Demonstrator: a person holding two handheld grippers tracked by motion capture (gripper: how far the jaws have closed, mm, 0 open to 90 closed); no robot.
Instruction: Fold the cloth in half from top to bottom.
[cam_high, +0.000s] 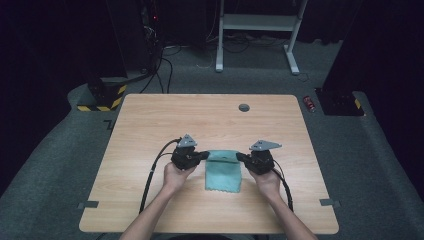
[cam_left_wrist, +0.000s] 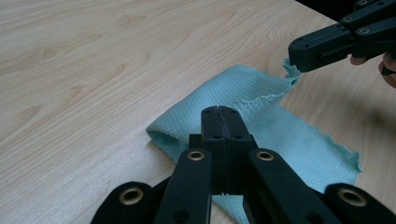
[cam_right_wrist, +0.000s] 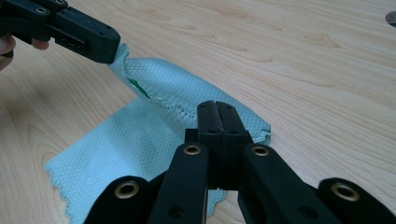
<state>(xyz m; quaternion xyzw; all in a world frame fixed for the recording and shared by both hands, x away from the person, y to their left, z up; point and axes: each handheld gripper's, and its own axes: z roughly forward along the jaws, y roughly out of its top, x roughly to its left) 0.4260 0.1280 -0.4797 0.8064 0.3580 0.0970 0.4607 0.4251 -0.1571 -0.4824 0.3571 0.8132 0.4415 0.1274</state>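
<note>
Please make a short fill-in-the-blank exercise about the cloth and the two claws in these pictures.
1. The cloth on the table has the colour ____.
2. The left claw and the right claw each pinch one far ____ of the cloth.
3. The jaws of both claws are ____, not open.
4. The far edge of the cloth is lifted and ____ back over the part lying flat.

Missing words: teal; corner; shut; folded

A teal cloth (cam_high: 223, 171) with a fine waffle weave and ragged edges lies near the middle of the wooden table, toward six o'clock. Its twelve o'clock edge is lifted and folded back over itself; a green patch, perhaps a label, shows underneath.
</note>
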